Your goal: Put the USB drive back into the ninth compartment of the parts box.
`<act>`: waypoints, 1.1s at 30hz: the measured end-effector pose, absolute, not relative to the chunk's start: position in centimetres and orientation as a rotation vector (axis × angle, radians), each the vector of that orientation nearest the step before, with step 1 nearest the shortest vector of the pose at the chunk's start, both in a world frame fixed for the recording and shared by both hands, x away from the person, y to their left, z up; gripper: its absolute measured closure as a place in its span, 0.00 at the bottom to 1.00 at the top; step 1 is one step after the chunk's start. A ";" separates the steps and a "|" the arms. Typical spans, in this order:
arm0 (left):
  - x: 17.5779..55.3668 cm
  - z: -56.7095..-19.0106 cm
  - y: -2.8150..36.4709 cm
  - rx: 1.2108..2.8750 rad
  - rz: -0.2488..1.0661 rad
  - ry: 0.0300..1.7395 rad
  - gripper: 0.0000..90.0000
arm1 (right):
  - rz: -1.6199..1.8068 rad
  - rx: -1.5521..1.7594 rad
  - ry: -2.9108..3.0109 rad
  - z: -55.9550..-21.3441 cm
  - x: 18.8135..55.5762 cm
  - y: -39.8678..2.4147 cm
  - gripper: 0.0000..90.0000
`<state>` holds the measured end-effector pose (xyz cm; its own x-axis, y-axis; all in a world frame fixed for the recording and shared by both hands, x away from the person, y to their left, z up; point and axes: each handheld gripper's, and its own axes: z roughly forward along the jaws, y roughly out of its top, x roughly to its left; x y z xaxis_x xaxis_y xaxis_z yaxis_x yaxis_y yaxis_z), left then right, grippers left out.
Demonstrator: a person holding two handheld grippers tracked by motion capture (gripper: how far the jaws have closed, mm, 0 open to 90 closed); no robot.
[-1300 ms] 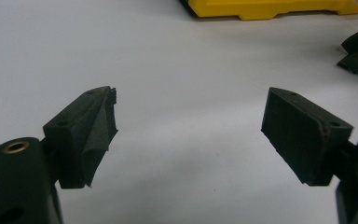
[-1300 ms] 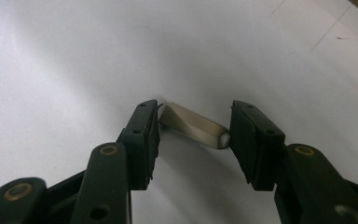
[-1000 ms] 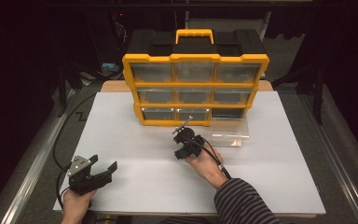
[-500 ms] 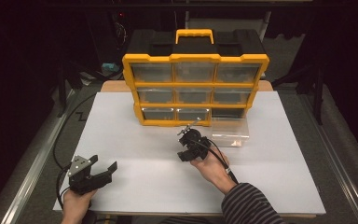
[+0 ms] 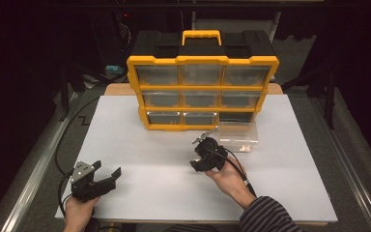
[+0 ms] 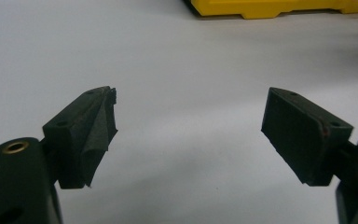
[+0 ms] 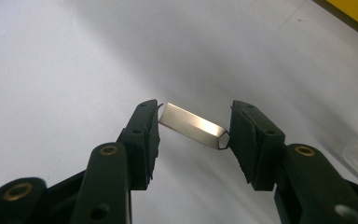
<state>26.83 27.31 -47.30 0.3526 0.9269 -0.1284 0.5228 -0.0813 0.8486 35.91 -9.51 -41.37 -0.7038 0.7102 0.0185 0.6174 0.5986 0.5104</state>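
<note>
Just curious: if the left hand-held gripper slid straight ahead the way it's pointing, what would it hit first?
Probably nothing soon: the left hand-held gripper, jaws open, faces bare white table. The yellow organizer lies far ahead, slightly to the right.

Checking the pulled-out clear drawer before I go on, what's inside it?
The clear drawer sits on the white table beside the yellow organizer. A faint orange glint shows near its front wall; the rest of its contents are too blurred to tell.

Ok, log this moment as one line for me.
right gripper: shut on metal clip, above table | left gripper: open, nothing held | clear drawer: out, beside organizer
</note>
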 end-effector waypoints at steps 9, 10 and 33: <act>26.8 -47.3 27.3 1.740 0.578 1.291 0.21 | 0.771 1.104 2.626 -41.1 34.8 -11.2 0.60; 26.8 -47.3 27.3 1.738 0.578 1.292 0.21 | 0.776 1.107 2.625 -41.1 34.6 -11.4 0.60; 26.8 -47.3 27.3 1.736 0.580 1.286 0.21 | 0.862 1.194 2.534 -40.9 33.3 -16.8 0.60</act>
<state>26.76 27.28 -47.26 0.3565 0.9256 -0.1269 0.5179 -0.0828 0.8514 33.31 -16.78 -40.86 -0.6498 0.7581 0.0559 0.6349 0.5008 0.5883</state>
